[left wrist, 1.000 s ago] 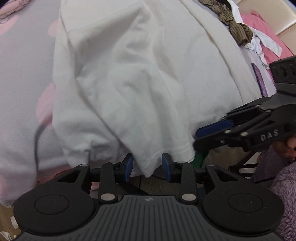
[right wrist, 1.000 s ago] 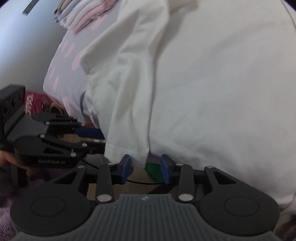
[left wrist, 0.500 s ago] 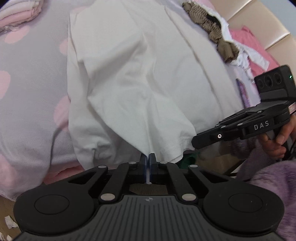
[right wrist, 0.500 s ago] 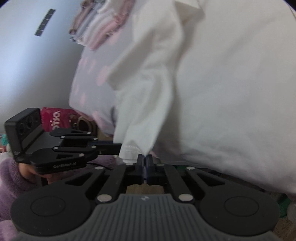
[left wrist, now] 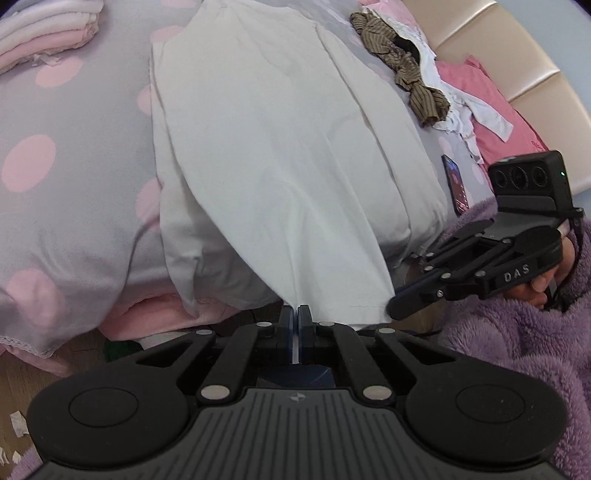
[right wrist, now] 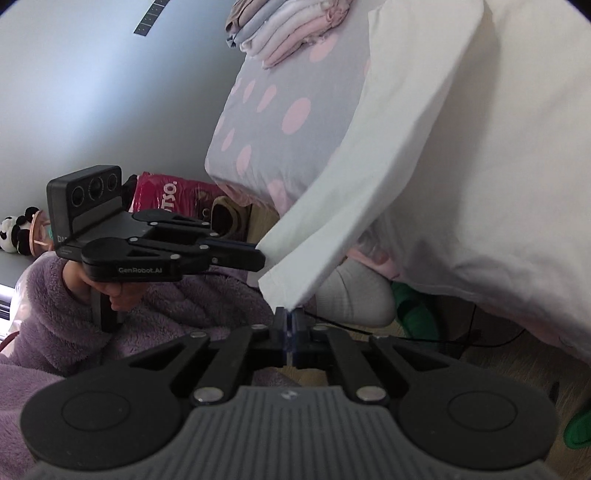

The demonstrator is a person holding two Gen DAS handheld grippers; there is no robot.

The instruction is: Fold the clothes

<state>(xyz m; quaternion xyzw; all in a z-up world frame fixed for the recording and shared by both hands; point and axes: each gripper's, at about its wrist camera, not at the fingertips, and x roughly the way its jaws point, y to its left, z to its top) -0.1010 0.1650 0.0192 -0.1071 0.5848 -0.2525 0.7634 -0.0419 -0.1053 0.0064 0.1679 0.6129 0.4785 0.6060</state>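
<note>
A white garment lies spread lengthwise on the grey bed with pink dots. Its near hem hangs off the bed's edge, lifted between both grippers. My left gripper is shut on the hem's left part, with cloth pinched between the blue pads. In the same view my right gripper clamps the hem's right corner. In the right wrist view the right gripper is shut on that folded corner of the white garment, and the left gripper holds the hem just left of it.
Folded pink clothes are stacked at the bed's far left. A brown striped garment, white and pink clothes and a phone lie at the right by the beige headboard. A red bag stands on the floor.
Both grippers have shut on the white garment's hem and risen with it. The hem now hangs lifted off the bed's edge, and more of the bed shows.
</note>
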